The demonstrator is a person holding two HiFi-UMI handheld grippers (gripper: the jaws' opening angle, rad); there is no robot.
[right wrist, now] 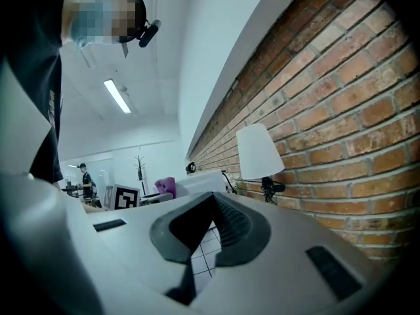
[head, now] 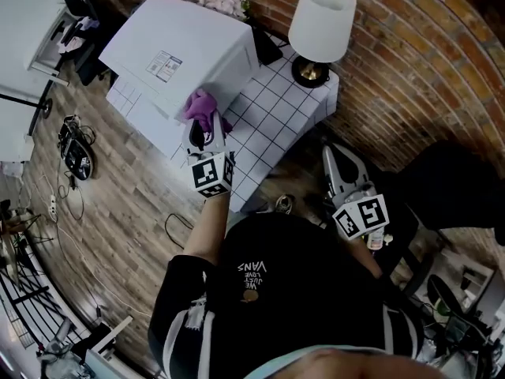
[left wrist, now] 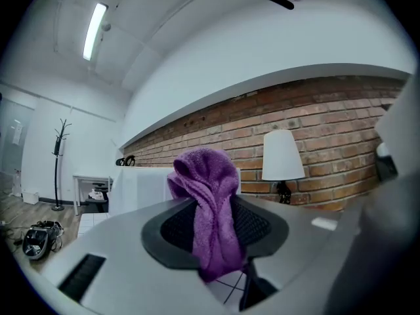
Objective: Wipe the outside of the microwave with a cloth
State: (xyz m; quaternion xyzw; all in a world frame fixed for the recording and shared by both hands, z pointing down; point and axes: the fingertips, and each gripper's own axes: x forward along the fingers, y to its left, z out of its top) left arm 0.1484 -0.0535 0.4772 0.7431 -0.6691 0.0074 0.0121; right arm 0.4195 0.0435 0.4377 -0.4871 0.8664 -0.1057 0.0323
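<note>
Microwave [head: 185, 42] stands on the counter [head: 276, 125], near corner toward me. Purple cloth [left wrist: 210, 202] is held up just beside that corner, clamped bunched in my left hand-held gripper [head: 203, 133] — ready, I judge, to rub the casing. Right hand-held gripper [head: 338, 168] hangs low off the counter's edge, pinched together on nothing — idle.

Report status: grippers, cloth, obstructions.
Left gripper shut on purple cloth. Right gripper shut, empty, back from the table. Cloth at the microwave's near corner, contact unclear. Lamp beside microwave, clear of cloth.
</note>
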